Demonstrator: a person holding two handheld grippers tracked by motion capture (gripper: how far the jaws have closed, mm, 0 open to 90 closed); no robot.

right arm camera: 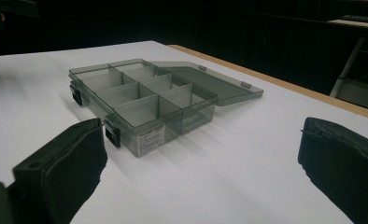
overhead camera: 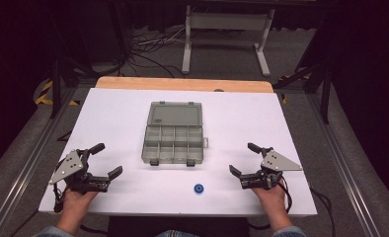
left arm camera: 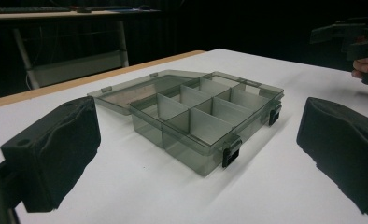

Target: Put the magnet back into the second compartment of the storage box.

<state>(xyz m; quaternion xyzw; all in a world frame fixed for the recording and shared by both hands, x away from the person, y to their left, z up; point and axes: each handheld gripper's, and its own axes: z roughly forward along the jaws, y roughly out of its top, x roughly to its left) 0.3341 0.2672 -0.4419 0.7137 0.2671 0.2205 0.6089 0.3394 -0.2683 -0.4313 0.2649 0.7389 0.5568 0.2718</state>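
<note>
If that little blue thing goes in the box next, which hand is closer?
Probably the right gripper: the blue thing lies nearer it than the left gripper. Both are open.

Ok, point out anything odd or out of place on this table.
Nothing looks damaged or spilled. The organizer box lies open with empty compartments, and one small blue round piece sits alone on the table, outside the box, near the front edge.

Room: dark walls, dim light | Floor: grey carpet, black cables trailing near the far side | Furniture: white worktop (wooden strip along its far edge), white-legged stand beyond | Metal rails flank both sides
</note>
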